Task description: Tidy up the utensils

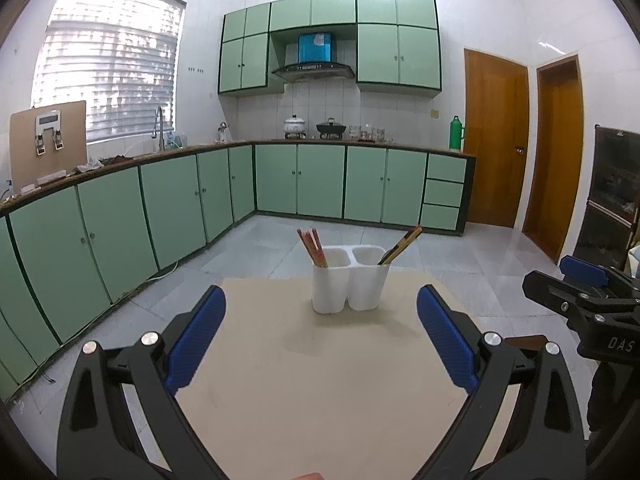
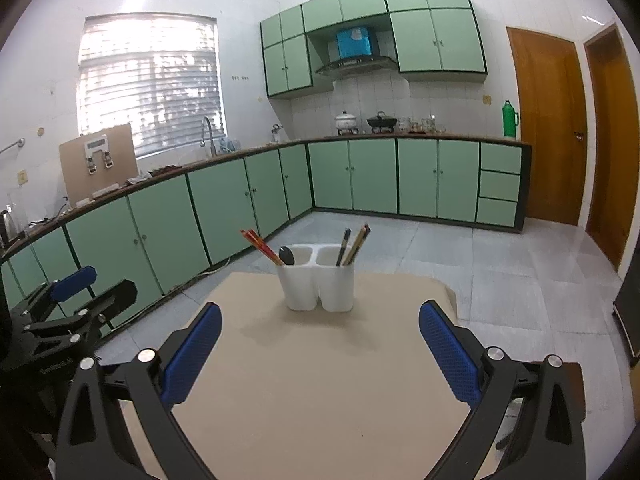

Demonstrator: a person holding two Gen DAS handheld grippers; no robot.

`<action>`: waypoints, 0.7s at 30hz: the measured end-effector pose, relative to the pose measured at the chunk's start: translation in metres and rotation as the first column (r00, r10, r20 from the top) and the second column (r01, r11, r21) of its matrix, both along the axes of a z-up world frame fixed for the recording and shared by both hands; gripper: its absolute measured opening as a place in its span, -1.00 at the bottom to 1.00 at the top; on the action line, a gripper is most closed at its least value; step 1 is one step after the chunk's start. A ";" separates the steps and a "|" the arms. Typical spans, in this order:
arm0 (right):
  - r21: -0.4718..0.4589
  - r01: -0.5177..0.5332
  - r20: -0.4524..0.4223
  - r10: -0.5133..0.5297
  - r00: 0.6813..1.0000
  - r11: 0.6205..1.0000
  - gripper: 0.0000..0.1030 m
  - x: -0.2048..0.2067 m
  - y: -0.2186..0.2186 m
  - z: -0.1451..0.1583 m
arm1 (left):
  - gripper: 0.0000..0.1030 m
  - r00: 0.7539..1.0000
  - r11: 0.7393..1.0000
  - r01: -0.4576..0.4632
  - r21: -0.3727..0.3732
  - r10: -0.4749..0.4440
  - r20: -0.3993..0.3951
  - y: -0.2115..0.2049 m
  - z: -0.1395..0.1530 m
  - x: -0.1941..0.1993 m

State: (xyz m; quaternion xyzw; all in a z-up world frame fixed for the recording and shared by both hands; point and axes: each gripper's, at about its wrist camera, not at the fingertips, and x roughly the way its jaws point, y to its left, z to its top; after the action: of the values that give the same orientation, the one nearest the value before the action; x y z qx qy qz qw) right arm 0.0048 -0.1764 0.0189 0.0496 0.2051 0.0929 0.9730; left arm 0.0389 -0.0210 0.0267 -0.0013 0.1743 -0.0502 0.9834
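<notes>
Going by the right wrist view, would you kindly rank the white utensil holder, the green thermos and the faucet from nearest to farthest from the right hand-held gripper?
1. White utensil holder: on the table just ahead of the right hand-held gripper.
2. Faucet: on the left counter, under the window.
3. Green thermos: at the far counter's right end, beside the door.

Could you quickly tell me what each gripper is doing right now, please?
Left gripper: open, holding nothing, facing the white utensil holder.
Right gripper: open, holding nothing, also short of the holder.
</notes>
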 end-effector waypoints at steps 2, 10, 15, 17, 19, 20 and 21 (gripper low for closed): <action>0.002 -0.007 0.014 0.007 1.000 1.000 0.88 -0.003 0.002 0.006 | 0.82 1.000 1.000 -0.001 0.000 0.001 0.009 -0.001 0.003 -0.003; 0.000 -0.005 0.035 0.005 0.999 1.000 0.88 -0.007 0.004 0.015 | 0.82 0.999 1.000 -0.005 0.001 0.005 0.032 -0.002 0.009 -0.010; -0.010 0.010 0.045 -0.009 0.999 1.000 0.88 -0.009 0.007 0.017 | 0.82 0.999 1.000 -0.009 0.001 0.009 0.036 -0.002 0.009 -0.012; -0.008 0.014 0.050 -0.014 0.999 1.000 0.88 -0.009 0.007 0.017 | 0.82 0.999 1.000 -0.011 0.002 0.011 0.038 -0.003 0.009 -0.013; -0.010 0.020 0.056 -0.019 0.998 1.000 0.88 -0.010 0.008 0.017 | 0.82 0.999 1.000 -0.012 0.001 0.012 0.038 -0.002 0.009 -0.014; -0.012 0.023 0.060 -0.022 0.998 1.000 0.88 -0.011 0.008 0.017 | 0.82 0.999 1.000 -0.013 0.000 0.013 0.038 -0.002 0.009 -0.015; -0.013 0.024 0.062 -0.023 0.998 1.000 0.88 -0.011 0.009 0.017 | 0.82 0.999 1.000 -0.014 0.000 0.014 0.039 -0.002 0.009 -0.016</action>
State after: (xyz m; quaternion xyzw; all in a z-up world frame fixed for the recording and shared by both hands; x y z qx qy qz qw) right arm -0.0062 -0.1675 0.0360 0.0427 0.1750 0.0817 0.9802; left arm 0.0231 -0.0229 0.0357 -0.0016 0.1551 -0.0434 0.9869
